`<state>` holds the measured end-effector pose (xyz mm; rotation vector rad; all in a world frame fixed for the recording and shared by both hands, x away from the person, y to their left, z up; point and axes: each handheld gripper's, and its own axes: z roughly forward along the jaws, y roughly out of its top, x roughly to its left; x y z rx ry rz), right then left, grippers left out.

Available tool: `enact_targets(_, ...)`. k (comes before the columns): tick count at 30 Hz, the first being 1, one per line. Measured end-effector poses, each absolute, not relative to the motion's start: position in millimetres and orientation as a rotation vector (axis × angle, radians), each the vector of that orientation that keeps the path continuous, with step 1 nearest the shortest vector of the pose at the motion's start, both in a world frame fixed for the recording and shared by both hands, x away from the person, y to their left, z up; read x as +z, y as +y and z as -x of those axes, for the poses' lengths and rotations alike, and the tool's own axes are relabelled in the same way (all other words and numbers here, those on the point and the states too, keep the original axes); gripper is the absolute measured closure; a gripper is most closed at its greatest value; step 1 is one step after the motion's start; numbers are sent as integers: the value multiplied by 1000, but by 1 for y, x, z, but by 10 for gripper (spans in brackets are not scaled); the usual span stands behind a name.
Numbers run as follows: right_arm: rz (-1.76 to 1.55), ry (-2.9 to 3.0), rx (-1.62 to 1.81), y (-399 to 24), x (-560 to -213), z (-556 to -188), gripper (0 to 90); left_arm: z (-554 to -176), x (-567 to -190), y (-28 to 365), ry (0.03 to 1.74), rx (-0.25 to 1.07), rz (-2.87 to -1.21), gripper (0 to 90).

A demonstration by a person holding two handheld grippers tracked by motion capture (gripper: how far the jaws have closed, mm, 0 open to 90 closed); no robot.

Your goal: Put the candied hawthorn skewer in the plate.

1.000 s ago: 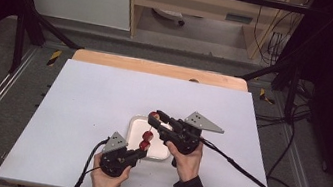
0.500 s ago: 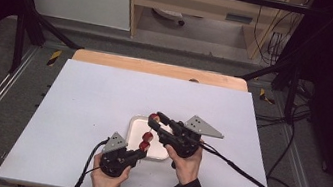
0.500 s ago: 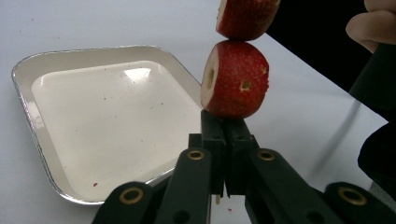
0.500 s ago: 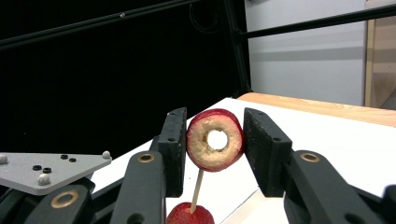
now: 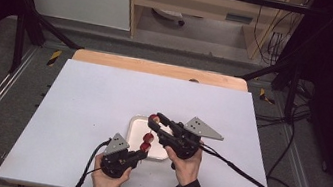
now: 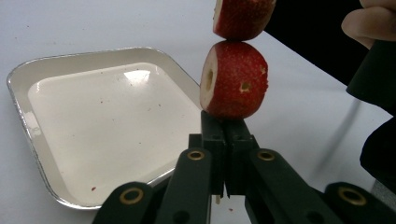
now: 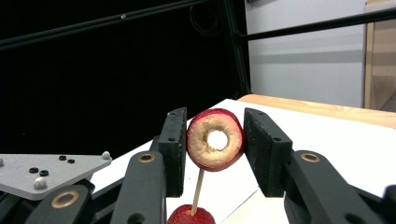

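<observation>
A thin wooden skewer [image 7: 198, 191] stands over a white tray [image 5: 138, 125] near the table's front edge. My left gripper [image 5: 143, 152] is shut on the skewer's lower end; in the left gripper view its jaws meet just under a red fruit piece [image 6: 233, 79], with a second piece [image 6: 243, 18] above it. My right gripper [image 5: 154, 122] reaches in from the right at the skewer's top. Its pads [image 7: 173, 149] press both sides of a cored red fruit ring [image 7: 215, 139], which sits on the skewer tip above another piece [image 7: 191, 217].
The tray [image 6: 107, 126] is bare inside apart from a few red specks. The white table top [image 5: 103, 98] spreads to the left and beyond it. A wooden strip [image 5: 158, 68] runs along the far edge. Cables trail from both grippers toward the front.
</observation>
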<state>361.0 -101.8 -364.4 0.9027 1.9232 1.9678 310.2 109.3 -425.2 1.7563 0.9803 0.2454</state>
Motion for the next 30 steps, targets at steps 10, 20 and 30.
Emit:
enact_targets(10, -932, 1968, 1958, -104, -363, -367, 604, -311, -427, 112, 956, 276, -1776, 889)
enact_targets(20, -963, 2033, 1828, -123, -362, -372, 230, -314, -425, 127, 973, 315, -1785, 889)
enact_targets(30, -954, 2222, 1551, -154, -389, -371, 51, -322, -420, 134, 972, 354, -1843, 888)
